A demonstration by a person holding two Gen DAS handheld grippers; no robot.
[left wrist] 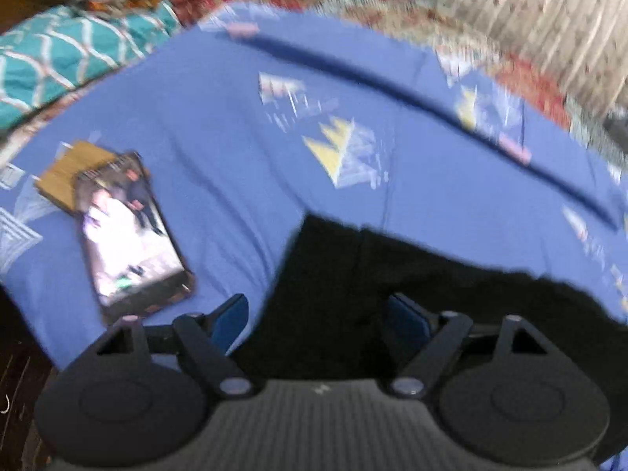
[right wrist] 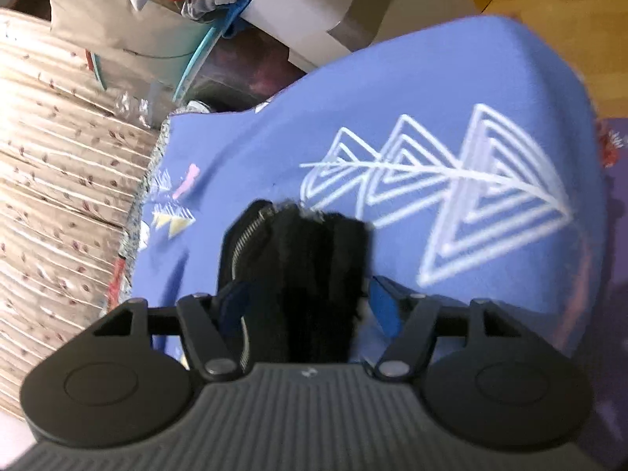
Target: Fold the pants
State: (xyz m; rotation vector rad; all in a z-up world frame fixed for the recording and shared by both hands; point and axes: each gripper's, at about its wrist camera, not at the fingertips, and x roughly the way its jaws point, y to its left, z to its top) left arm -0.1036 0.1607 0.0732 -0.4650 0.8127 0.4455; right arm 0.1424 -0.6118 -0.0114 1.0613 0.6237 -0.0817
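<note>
With the black pants [left wrist: 392,294] lying folded at lower centre of the blue bed sheet [left wrist: 235,137], the left gripper [left wrist: 318,314] stood released above them and the right gripper [right wrist: 306,298] straddled the zipper end [right wrist: 251,235] unclamped, so both should lift clear without snagging the cloth.

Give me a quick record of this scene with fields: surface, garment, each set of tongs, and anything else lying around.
surface: blue bedsheet with white triangle prints
garment: black pants, bunched, zipper showing
left tongs: open, over the pants' edge, nothing pressed between the pads
right tongs: open, straddling the bunched fabric, blue pad clear of it
other items: phone with lit screen, resting partly on a brown card
image quality: motion blur
</note>
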